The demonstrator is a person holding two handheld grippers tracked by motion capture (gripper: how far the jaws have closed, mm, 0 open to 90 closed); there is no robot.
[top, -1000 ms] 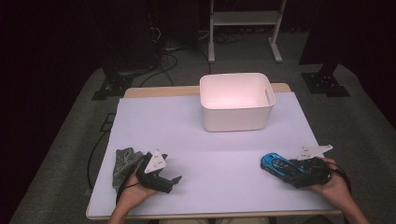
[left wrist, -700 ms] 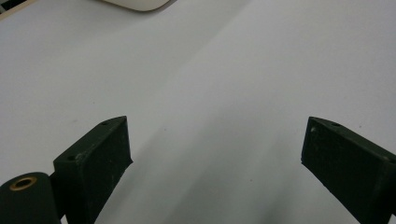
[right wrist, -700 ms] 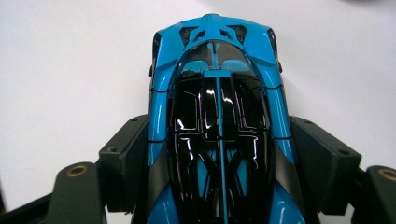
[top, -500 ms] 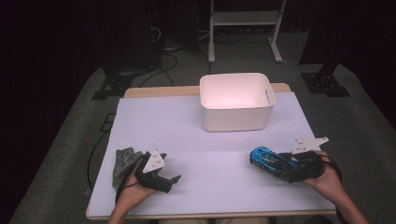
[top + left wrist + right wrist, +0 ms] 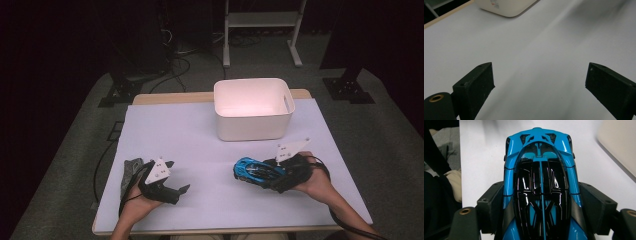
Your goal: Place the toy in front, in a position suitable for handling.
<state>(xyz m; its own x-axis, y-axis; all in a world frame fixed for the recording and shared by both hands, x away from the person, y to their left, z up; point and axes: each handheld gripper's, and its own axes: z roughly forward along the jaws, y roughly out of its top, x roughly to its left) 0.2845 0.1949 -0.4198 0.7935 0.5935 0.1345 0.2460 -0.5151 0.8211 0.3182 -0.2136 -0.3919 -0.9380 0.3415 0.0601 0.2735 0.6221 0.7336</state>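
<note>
Dark floor and cable-strewn stands ring the table point(image 5: 165, 125), whose pale sheet carries a white bin point(image 5: 253, 110) near its far edge. We hold a blue toy car point(image 5: 252, 171) in our right gripper point(image 5: 260, 175); in the right gripper view the two black jaws press against the car's flanks behind the doors, its nose pointing away from us and the bin's wall showing at the upper right. The car sits just in front of the bin and a little to our near side, over the sheet; whether its wheels are touching the sheet or hanging just above it we cannot tell. Our left gripper point(image 5: 172, 176) rests near the table's front left corner beside a grey crumpled thing point(image 5: 131, 172), its jaws standing wide apart over bare sheet with nothing between them, as the left gripper view shows. We judge the step in hand to be carrying the car to the bin. To do it well we should keep the grip firm, since the glossy body tapers and could slip forward out of the jaws; raise the car above the bin's rim before crossing it, so the nose does not knock the near wall; bring it over the bin's middle, lower it close to the floor, and only then let the jaws part. The left gripper is best kept out of the way.
</note>
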